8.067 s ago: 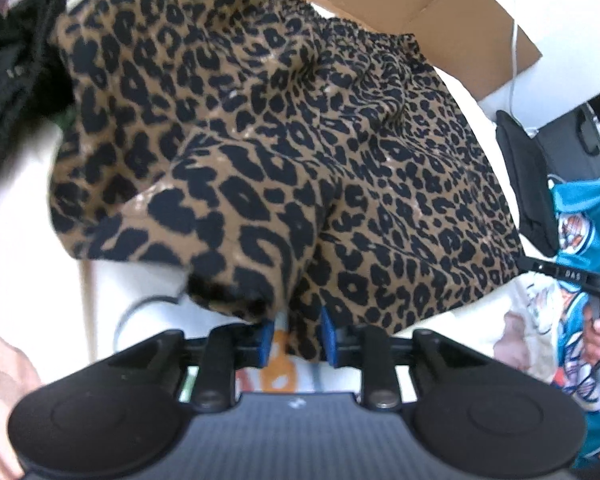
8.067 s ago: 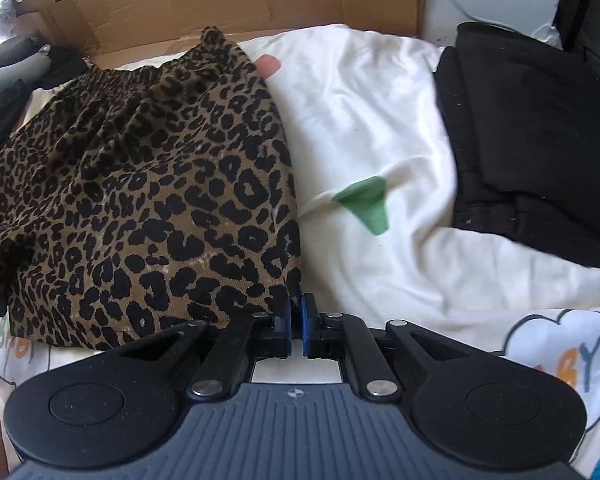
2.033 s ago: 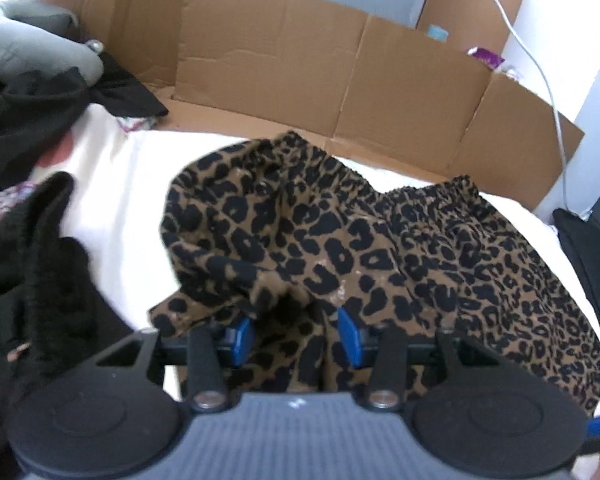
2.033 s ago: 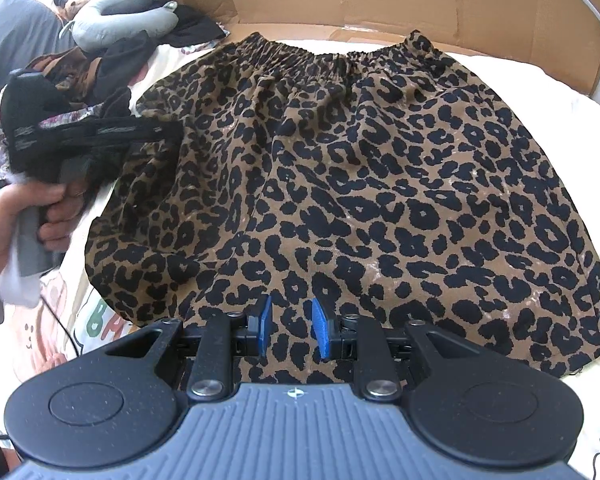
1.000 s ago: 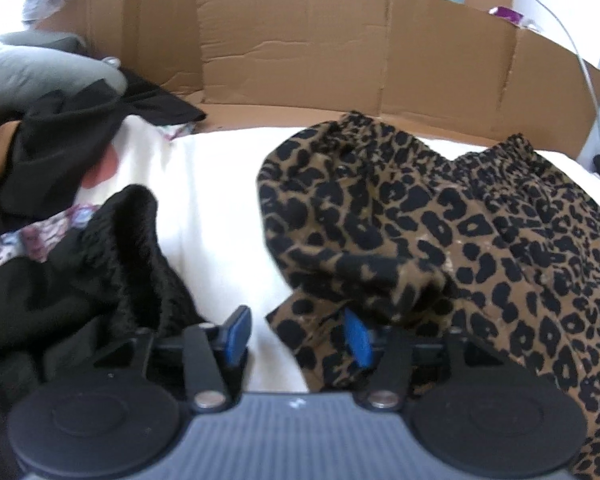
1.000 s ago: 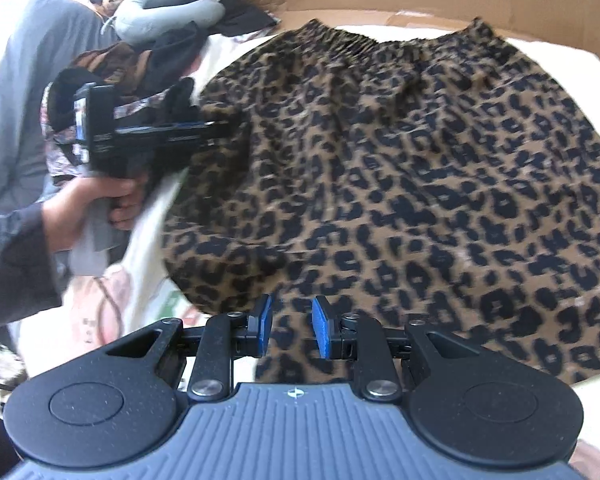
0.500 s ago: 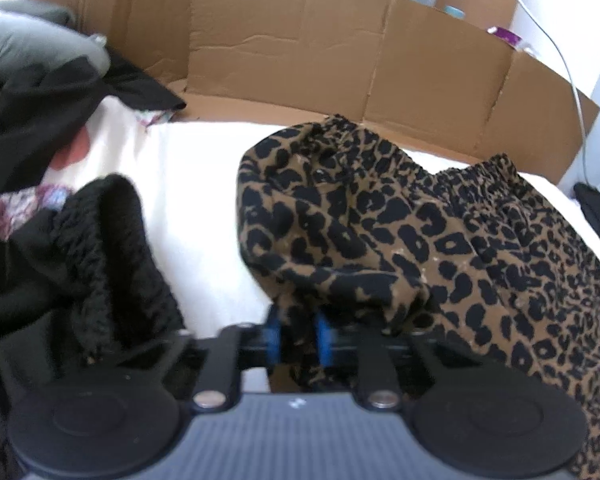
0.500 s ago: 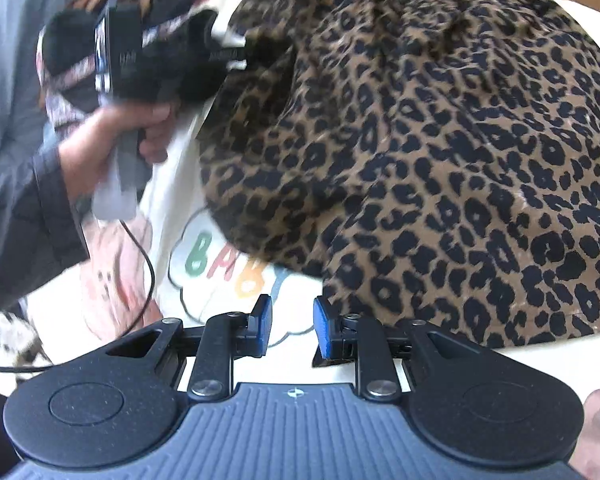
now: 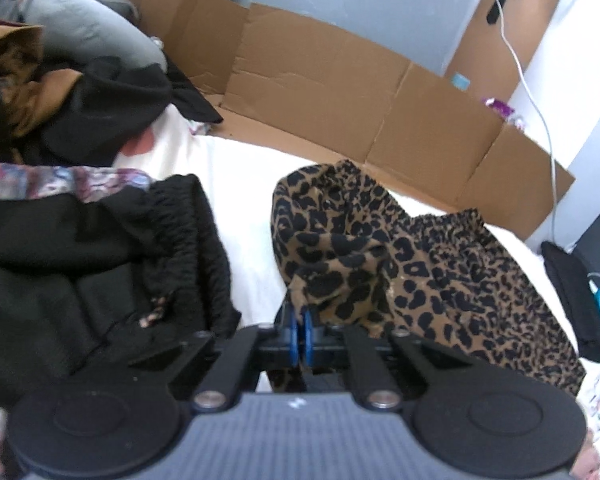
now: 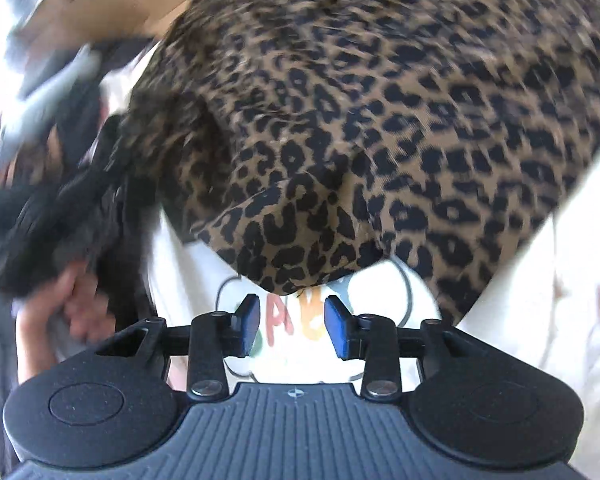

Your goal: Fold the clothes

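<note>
A leopard-print skirt (image 9: 440,264) lies on the white bed sheet (image 9: 244,184), its gathered waistband toward the cardboard at the back. My left gripper (image 9: 300,334) is shut on a bunched left edge of the skirt, which is lifted and folded over. In the right wrist view the skirt (image 10: 400,112) fills the upper frame, and its lower left corner hangs just beyond my right gripper (image 10: 291,320). That gripper is open with nothing between its fingers, over printed lettering on the sheet. The view is blurred.
A heap of black and patterned clothes (image 9: 80,264) sits left of the skirt. Flattened cardboard (image 9: 340,92) lines the back. A black folded garment (image 9: 576,292) lies at the right. A person's hand (image 10: 60,312) holds the other gripper at the left of the right wrist view.
My left gripper went from open to shut on the skirt's left edge and lifted it. My right gripper opened wider and moved toward the skirt's lower left corner.
</note>
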Action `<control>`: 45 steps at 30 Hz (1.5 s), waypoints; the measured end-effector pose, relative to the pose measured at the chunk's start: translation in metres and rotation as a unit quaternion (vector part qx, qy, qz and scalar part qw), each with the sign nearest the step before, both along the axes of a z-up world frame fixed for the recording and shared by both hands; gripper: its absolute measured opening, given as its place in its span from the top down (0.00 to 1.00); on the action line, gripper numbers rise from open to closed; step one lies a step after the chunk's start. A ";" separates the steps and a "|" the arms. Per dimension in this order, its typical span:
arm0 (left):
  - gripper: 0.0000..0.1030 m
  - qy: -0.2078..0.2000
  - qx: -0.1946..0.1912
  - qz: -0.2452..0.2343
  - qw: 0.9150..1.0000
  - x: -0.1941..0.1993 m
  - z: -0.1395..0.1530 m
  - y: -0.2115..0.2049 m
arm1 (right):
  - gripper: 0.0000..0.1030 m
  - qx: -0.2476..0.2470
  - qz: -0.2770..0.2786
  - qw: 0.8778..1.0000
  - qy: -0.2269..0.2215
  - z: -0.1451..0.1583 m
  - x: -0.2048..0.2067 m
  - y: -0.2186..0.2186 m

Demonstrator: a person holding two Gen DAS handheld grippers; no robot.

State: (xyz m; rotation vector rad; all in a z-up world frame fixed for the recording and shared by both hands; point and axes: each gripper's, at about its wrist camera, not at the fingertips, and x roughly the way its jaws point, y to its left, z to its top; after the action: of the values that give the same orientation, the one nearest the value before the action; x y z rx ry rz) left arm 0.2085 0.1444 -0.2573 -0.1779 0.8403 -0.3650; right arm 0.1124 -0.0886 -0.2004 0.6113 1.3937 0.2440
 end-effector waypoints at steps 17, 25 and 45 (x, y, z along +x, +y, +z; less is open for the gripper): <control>0.96 0.007 -0.036 0.082 0.996 -0.030 0.007 0.051 | 0.49 0.075 -0.236 0.967 0.061 -0.071 -0.016 0.006; 0.96 0.012 -0.044 0.086 0.995 -0.034 0.003 0.059 | 0.91 0.046 -0.255 0.963 0.077 -0.081 -0.003 0.012; 0.97 0.004 -0.001 0.109 0.994 -0.038 0.048 0.081 | 0.93 -0.010 -0.165 0.985 0.041 -0.033 -0.057 -0.054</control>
State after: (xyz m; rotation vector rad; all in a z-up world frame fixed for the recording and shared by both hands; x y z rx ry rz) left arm 0.1702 0.2255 -0.2093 -0.2703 0.8197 -0.1593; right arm 0.0556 -0.1430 -0.2339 0.8301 1.3480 -0.0609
